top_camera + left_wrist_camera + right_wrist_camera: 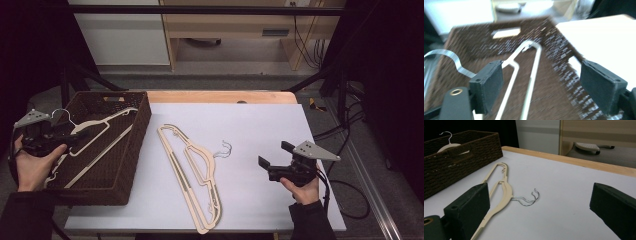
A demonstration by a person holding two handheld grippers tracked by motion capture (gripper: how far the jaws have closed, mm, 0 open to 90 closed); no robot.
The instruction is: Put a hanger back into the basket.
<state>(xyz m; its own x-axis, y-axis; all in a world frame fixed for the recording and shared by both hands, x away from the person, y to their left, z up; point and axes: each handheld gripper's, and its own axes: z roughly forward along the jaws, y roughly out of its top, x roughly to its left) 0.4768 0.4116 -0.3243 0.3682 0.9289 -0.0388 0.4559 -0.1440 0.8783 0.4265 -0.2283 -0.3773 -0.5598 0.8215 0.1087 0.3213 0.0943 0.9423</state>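
White counter (260, 125): 1 hanger (95, 135) lies released inside the brown basket (135, 150); left gripper (75, 140) fingers spread wide above it. 2 hangers (192, 170) await the right gripper (270, 161), fingers wide, empty.

Looked over everything and there's honestly no writing I can read anywhere, no labels, brands, numbers or signs.
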